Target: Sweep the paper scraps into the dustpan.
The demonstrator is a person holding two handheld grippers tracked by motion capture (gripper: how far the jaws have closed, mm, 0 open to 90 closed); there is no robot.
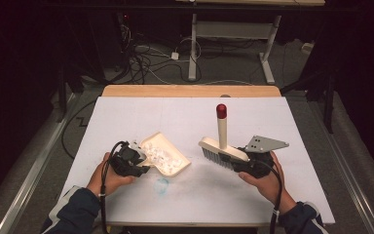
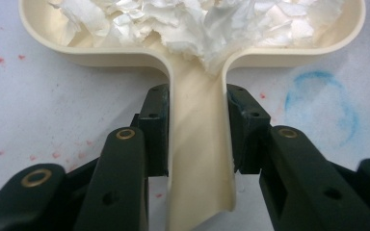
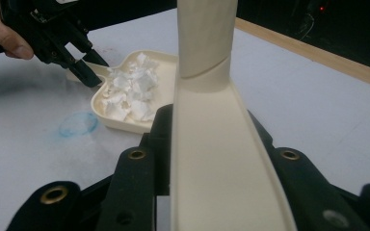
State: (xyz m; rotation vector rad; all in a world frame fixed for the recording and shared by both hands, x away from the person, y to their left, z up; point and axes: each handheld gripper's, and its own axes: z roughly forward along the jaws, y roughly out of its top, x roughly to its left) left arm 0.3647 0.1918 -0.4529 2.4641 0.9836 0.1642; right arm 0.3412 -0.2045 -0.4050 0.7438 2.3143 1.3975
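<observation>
I have the left gripper (image 1: 139,158) clamped on the handle of the cream dustpan (image 1: 168,153), which sits on the white tabletop (image 1: 126,112) with a heap of white paper scraps (image 1: 159,155) already in its tray. My right gripper (image 1: 243,163) is clamped on the flat back of the cream brush (image 1: 223,152), its red-tipped handle standing up and its bristles pointing down at the tabletop. The brush is off to the right of the pan, apart from it, and the pan's open mouth faces away from my left hand, up and to the right. Judging from that, any further sweep has to run leftward into that mouth, and the right hand is the one to make it. A faint blue ring (image 1: 161,185) marks the tabletop just in front of the pan.
</observation>
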